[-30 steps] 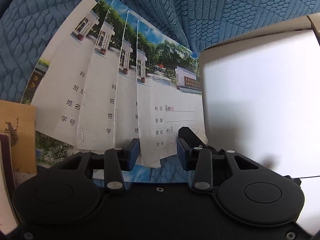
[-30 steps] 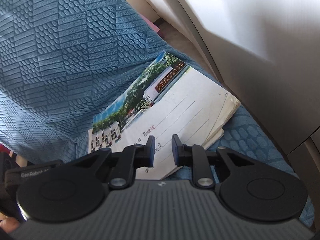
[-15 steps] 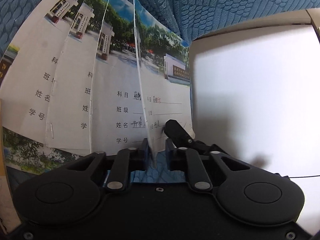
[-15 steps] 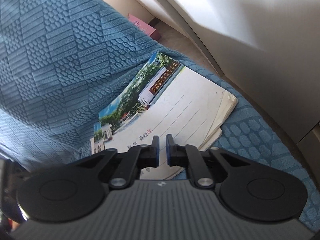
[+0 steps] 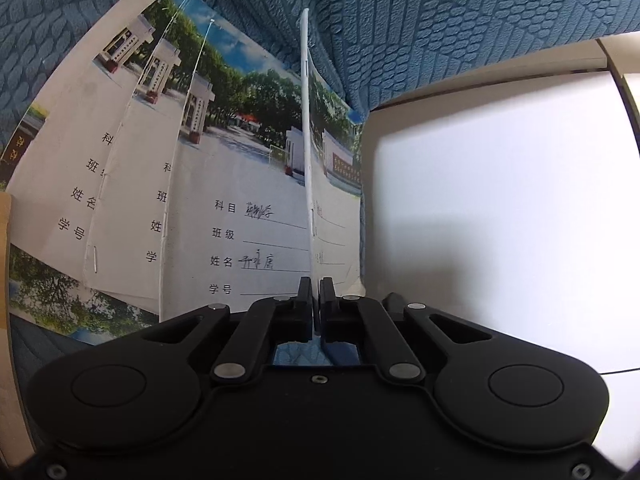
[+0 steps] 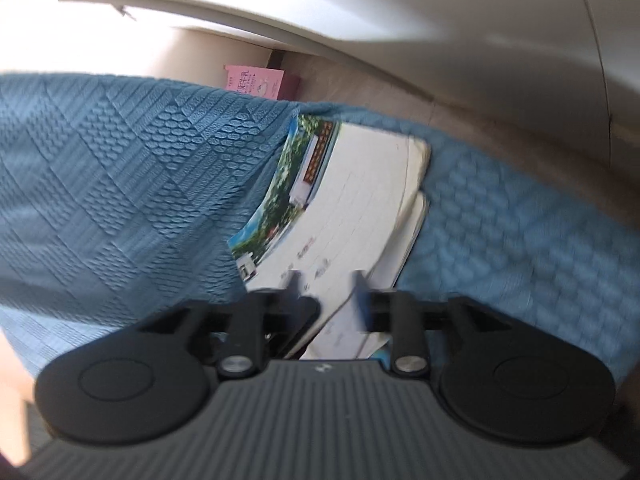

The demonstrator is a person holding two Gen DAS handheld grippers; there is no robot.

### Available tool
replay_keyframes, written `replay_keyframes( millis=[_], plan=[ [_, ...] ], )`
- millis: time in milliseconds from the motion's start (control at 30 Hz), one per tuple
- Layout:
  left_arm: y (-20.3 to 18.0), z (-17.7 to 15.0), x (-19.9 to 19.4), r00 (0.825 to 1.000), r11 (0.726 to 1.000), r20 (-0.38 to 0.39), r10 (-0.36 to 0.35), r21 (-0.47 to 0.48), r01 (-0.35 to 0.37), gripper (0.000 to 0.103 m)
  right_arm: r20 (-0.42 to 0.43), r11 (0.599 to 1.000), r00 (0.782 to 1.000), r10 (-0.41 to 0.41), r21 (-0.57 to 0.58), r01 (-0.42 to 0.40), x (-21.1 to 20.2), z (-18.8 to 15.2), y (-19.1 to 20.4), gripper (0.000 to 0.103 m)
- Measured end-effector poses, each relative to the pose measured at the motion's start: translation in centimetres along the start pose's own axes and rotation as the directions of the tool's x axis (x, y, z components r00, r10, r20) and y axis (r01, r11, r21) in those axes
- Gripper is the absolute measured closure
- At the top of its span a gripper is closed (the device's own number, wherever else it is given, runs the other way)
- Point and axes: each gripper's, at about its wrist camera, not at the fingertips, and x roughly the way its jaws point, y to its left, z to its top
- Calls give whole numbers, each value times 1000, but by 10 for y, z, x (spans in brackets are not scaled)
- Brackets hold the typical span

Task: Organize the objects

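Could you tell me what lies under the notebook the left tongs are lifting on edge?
Under the lifted notebook, held by the left tongs, lie fanned notebooks with the same printed cover, on the blue cloth. The black tool body hides the near edge.

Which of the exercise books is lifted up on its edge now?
The rightmost exercise book, pinched by the left gripper; it stands edge-on, while the other books lie fanned flat.

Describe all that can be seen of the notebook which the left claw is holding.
The held notebook is thin, with a white paper edge, seen edge-on and standing upright. The left claw is shut on its bottom edge. Its cover carries a printed campus photograph. It rises above other fanned notebooks lying on the blue textured cloth.
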Motion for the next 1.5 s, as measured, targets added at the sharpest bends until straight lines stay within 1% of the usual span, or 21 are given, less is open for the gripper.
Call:
replay_keyframes(
  millis=[67,133,267,333,433,500,667,767,867,933,1033,1100,1133,1233,1333,1500],
  plan=[
    [-1,-1,-4,1000,1000,3,-8,-11,8,101,-14,998,999,42,40,-41,2,-3,-3,45],
    [-2,-2,-7,1000,1000,4,-12,-22,12,101,-25,992,998,62,112,-59,7,-5,-9,45],
    [-6,-6,-16,1000,999,13,-22,-29,22,102,-11,968,995,99,233,-94,16,-3,-24,45],
    [-6,-6,-20,999,999,17,-31,-37,31,102,-7,960,994,113,260,-107,21,-2,-29,45],
    [-6,-6,-26,999,998,18,-41,-47,42,102,-21,959,992,128,258,-118,25,3,-32,46],
    [-7,-5,-28,999,998,20,-45,-45,46,102,-4,961,991,136,242,-131,23,7,-32,46],
    [-5,-3,-33,997,995,27,-68,-67,70,102,3,970,993,116,215,-114,24,17,-34,47],
    [-6,-1,-34,997,995,32,-73,-71,75,102,20,973,994,104,207,-106,23,22,-35,51],
    [-4,0,-37,996,994,34,-77,-76,80,102,32,978,995,94,184,-98,22,24,-32,59],
    [-4,1,-38,996,994,37,-77,-73,80,102,40,982,996,81,168,-87,21,25,-31,67],
    [-6,2,-41,997,996,49,-65,-56,68,102,49,989,997,64,131,-70,20,24,-29,73],
    [-8,1,-45,997,997,56,-59,-39,61,102,59,993,997,46,107,-52,16,24,-29,75],
    [-10,3,-45,997,998,58,-53,-31,55,102,63,994,997,41,96,-47,15,24,-29,79],
    [-13,2,-50,997,998,54,-50,-22,52,102,65,996,997,44,72,-49,12,24,-26,87],
    [-15,0,-59,997,998,56,-53,-15,54,102,78,999,996,45,5,-45,2,22,-16,93],
    [-18,-5,-78,996,997,53,-75,-14,75,101,93,995,994,52,-87,-43,-19,16,4,95]
  ],
)
